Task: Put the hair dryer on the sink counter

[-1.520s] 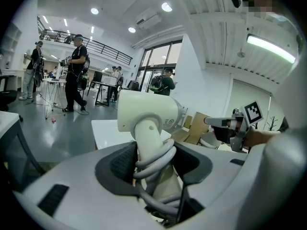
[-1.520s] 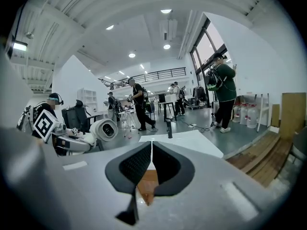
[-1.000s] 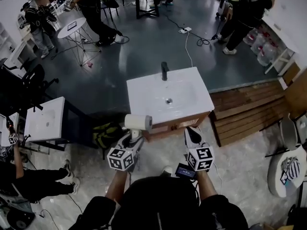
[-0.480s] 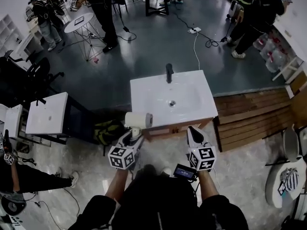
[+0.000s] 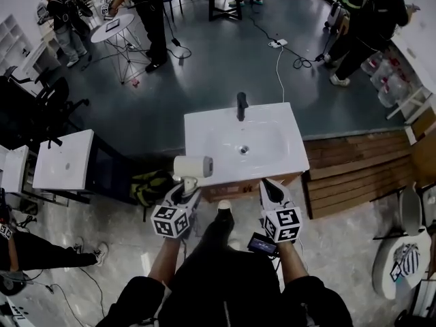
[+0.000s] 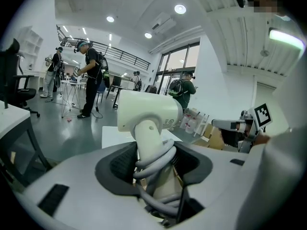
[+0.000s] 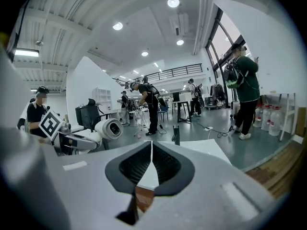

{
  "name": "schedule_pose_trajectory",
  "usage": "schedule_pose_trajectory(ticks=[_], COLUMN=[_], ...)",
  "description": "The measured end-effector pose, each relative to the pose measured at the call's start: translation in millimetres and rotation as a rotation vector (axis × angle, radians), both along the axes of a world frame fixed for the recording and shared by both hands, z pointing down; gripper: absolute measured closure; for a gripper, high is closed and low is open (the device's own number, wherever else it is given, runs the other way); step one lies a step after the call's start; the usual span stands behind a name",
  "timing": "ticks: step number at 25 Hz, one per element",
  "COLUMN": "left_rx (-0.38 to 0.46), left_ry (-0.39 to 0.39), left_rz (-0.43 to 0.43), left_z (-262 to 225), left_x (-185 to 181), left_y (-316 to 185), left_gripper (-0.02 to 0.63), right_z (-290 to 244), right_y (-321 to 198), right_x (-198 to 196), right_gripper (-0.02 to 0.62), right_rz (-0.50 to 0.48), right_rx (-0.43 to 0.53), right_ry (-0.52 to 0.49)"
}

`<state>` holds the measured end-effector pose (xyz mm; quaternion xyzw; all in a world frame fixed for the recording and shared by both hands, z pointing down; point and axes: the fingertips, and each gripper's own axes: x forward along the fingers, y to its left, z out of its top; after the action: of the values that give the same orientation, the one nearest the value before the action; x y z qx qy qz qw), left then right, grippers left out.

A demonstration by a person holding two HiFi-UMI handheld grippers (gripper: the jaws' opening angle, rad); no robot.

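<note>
White dryer [image 5: 193, 165] pinched at the handle by left gripper [image 5: 184, 188], with grey cord [image 6: 154, 163] wound round that handle between the jaws. Barrel level, open end turned toward right gripper [image 5: 270, 186]. Right gripper pressed together on nothing, near the front edge of the counter [image 5: 279, 161] in head view.

Changed within the last second: counter drawn a little nearer, a foot [image 5: 223, 207] now stepped forward between both grippers, dryer moved up to overlap the near left corner of the counter in head view. Most likely the approach almost finished and the setting-down not yet begun. Dryer in the air, resting on nothing.

Edges and room: basin [image 5: 248, 140] taking the middle, faucet [image 5: 240, 105] upright at the far edge, so only flat strips left and right of the basin for laying down. Left strip nearest to the dryer, yet narrow and close to the outer edge. Probably best to lay the barrel along it, away from the rim, to avoid rolling off. Wooden boards [image 5: 354, 159] on the right. Bag [image 5: 151, 187] low on the floor at the left, out of the path.
</note>
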<state>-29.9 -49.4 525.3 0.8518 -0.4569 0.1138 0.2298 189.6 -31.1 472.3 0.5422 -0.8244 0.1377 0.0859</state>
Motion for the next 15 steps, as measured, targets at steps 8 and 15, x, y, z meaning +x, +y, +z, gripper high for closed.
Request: schedule_pose_trajectory(ticks=[8, 15], left_rx=[0.005, -0.005], left_ry=[0.003, 0.004], left_rz=[-0.005, -0.016], left_z=[4.5, 14.4], left_x=[-2.1, -6.9], left_y=[-42.4, -88.0], left_gripper=[0.391, 0.390], right_z=[5.1, 10.6], right_y=[-32.5, -78.5], right_x=[1.3, -10.2], right_gripper=[0.589, 0.589], right_rz=[0.005, -0.020], right_rx=[-0.001, -0.011], right_ry=[0.025, 0.035])
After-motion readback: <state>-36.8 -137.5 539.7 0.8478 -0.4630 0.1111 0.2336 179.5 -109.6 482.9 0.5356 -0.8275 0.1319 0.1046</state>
